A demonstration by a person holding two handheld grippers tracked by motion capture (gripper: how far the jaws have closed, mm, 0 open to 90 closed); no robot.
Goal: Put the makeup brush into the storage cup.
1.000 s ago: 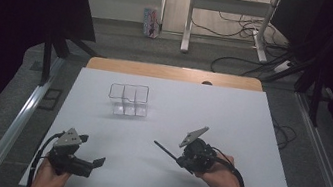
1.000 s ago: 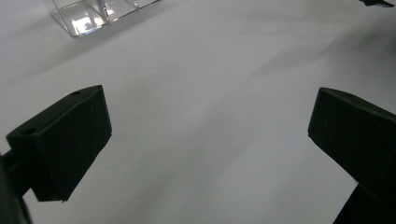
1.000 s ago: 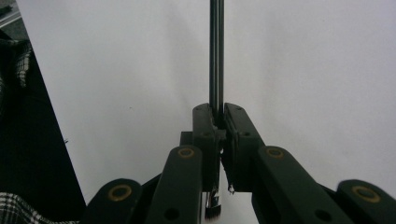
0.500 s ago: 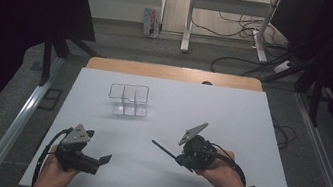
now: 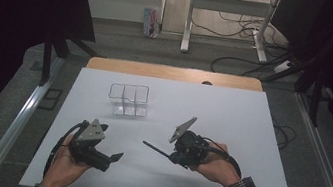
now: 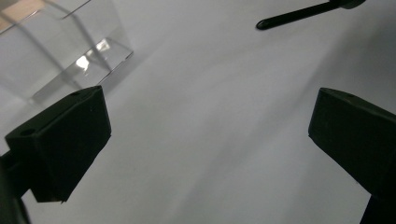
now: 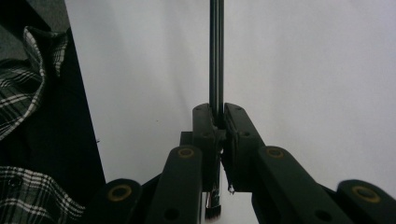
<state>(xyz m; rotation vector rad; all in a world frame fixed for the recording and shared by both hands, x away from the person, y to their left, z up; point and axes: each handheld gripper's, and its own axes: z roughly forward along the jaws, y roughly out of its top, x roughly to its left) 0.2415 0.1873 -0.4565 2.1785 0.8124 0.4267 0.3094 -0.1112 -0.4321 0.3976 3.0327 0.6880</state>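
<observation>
One thin black brush (image 5: 154, 148), rod-like handle, pinched between the pressed-together jaws of the right gripper (image 5: 175, 157); bristle end shows below the jaws in the right gripper view (image 7: 214, 211). It hangs over the white table (image 5: 231, 119), nearer the person than one clear plastic three-compartment organizer (image 5: 128, 99). Left gripper (image 5: 115, 157) jaws spread wide, empty, beside the brush tip. Two grippers total.

No legible txt anywhere; the small carton (image 5: 151, 22) on the floor perhaps has print, too blurred.
</observation>
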